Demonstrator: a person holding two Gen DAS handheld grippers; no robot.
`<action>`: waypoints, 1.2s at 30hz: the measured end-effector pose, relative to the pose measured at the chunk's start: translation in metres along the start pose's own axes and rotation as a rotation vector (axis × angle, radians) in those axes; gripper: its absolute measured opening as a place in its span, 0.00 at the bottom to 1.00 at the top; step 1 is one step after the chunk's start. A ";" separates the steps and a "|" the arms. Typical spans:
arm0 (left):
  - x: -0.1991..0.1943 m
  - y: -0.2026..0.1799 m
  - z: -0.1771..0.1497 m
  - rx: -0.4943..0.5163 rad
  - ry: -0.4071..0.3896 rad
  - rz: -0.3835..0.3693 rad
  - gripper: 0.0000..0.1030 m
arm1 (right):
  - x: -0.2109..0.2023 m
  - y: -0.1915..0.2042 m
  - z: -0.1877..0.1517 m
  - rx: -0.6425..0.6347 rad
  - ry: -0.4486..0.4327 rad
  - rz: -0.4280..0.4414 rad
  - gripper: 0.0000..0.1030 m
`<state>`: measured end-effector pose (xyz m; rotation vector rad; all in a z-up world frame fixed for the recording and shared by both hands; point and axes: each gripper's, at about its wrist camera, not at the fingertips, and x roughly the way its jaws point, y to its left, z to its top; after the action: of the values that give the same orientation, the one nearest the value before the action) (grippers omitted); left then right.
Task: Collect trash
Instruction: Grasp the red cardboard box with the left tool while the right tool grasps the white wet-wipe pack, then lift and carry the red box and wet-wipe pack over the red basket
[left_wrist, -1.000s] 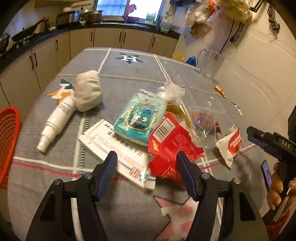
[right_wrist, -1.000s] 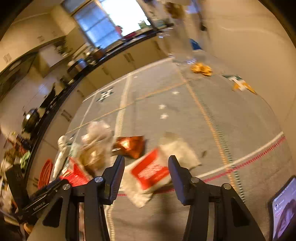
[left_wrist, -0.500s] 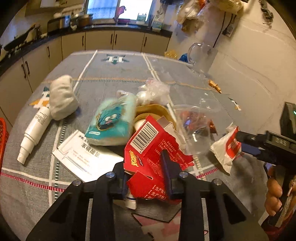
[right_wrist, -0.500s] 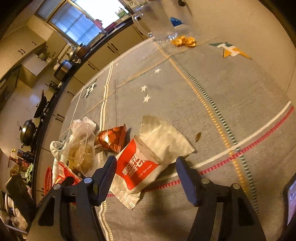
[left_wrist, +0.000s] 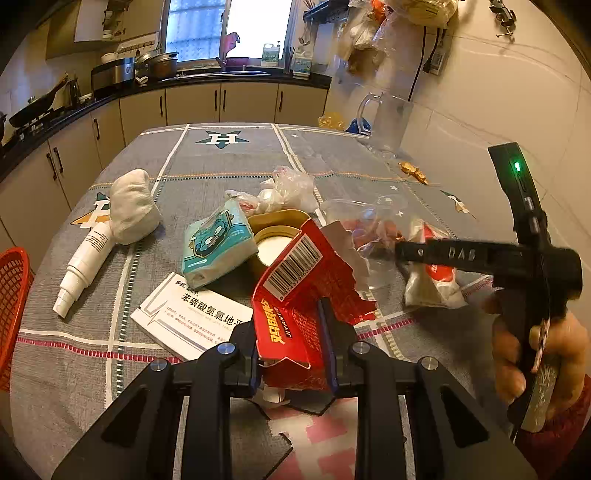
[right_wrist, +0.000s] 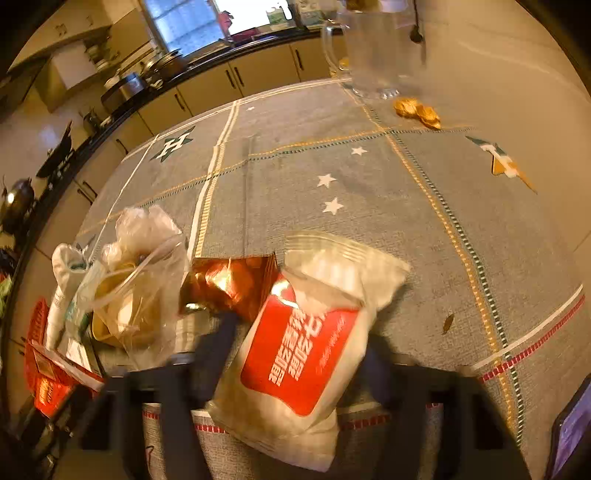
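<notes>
My left gripper (left_wrist: 291, 332) is shut on a torn red carton (left_wrist: 299, 288) with a barcode, held just above the grey tablecloth (left_wrist: 221, 162). My right gripper (right_wrist: 295, 347) is blurred; its fingers sit on either side of a white and red snack wrapper (right_wrist: 306, 339), which also shows in the left wrist view (left_wrist: 432, 280). I cannot tell whether they press it. An orange foil wrapper (right_wrist: 229, 280) and a clear plastic bag (right_wrist: 140, 295) lie just left of it.
A teal tissue pack (left_wrist: 214, 240), tape roll (left_wrist: 273, 240), white medicine box (left_wrist: 192, 314), white bottle (left_wrist: 85, 266) and cloth bundle (left_wrist: 131, 206) lie on the table. A red basket (left_wrist: 11, 306) stands at the left edge. A glass jug (left_wrist: 388, 122) stands far right.
My left gripper closed on the red carton and lifted it slightly. My right gripper moved forward until the white and red wrapper lies between its fingers.
</notes>
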<state>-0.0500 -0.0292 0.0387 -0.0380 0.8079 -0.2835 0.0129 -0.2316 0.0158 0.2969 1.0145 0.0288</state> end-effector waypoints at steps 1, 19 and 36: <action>0.001 0.001 0.000 -0.004 0.000 -0.001 0.24 | -0.001 0.000 -0.002 0.002 -0.004 0.011 0.52; -0.029 0.028 -0.010 -0.077 -0.057 0.025 0.19 | -0.078 0.036 -0.042 -0.108 -0.216 0.114 0.50; -0.053 0.035 -0.031 -0.080 -0.059 0.046 0.19 | -0.081 0.072 -0.065 -0.199 -0.188 0.156 0.50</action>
<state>-0.0988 0.0208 0.0495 -0.1022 0.7607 -0.2056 -0.0766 -0.1607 0.0693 0.1922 0.7935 0.2379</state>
